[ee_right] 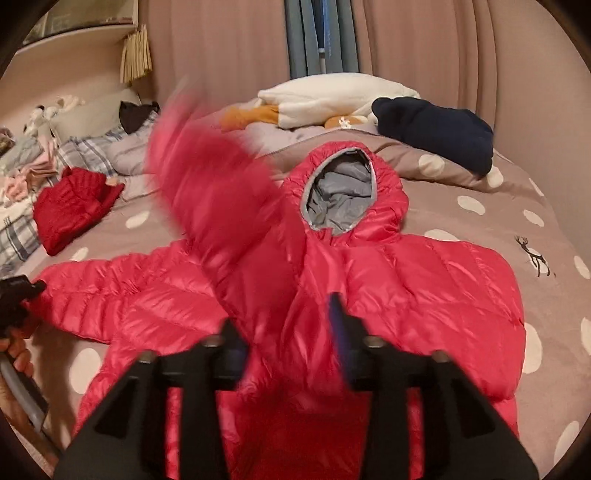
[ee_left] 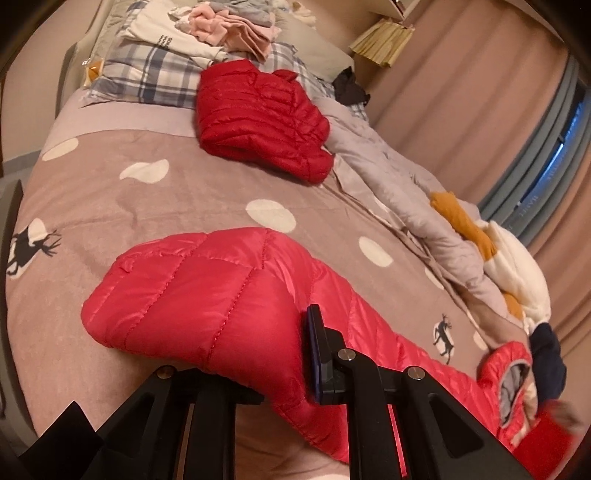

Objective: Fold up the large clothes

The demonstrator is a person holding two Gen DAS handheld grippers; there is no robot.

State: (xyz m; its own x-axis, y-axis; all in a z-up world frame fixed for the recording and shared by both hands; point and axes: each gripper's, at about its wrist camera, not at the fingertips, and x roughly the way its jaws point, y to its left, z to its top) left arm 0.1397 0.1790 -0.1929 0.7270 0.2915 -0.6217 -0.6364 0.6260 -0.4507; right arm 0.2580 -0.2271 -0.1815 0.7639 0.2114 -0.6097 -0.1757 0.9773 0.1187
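1. Left gripper (ee_left: 280, 354): jaws closed on the quilted fabric of the pink-red hooded down jacket (ee_left: 207, 306); only one blue-padded finger (ee_left: 314, 354) shows, the other is hidden under the fabric. In the right wrist view this gripper (ee_right: 26, 291) appears at the far left edge, pinching the cuff of the jacket's outstretched sleeve, with a hand (ee_right: 18, 354) below it.
2. Right gripper (ee_right: 291, 343): jaws standing partly apart, blurred. A sleeve (ee_right: 210, 177) rises between and beyond them as a smear; whether the pads touch it cannot be told.
3. Jacket, right wrist view only (ee_right: 424, 291): body spread flat on the bed, hood (ee_right: 340, 195) on the far side with its grey lining open upward. The left wrist view shows only the held sleeve and, far right, the hood (ee_left: 513, 373).
4. Bedspread (ee_left: 177, 192): taupe with white dots and deer figures; the jacket lies on it.
5. Folded dark red quilted jacket (ee_left: 258, 118): far on the bed, well apart from the pink-red one; also at left in the right wrist view (ee_right: 74, 206).
6. Plaid pillow (ee_left: 155, 74) with a stack of pale clothes (ee_left: 229, 26): beyond the folded jacket.
7. Navy garment (ee_right: 436, 129) and white-and-orange plush item (ee_right: 325, 99): far side, beyond the hood.
8. Curtains (ee_right: 443, 44): behind the bed.
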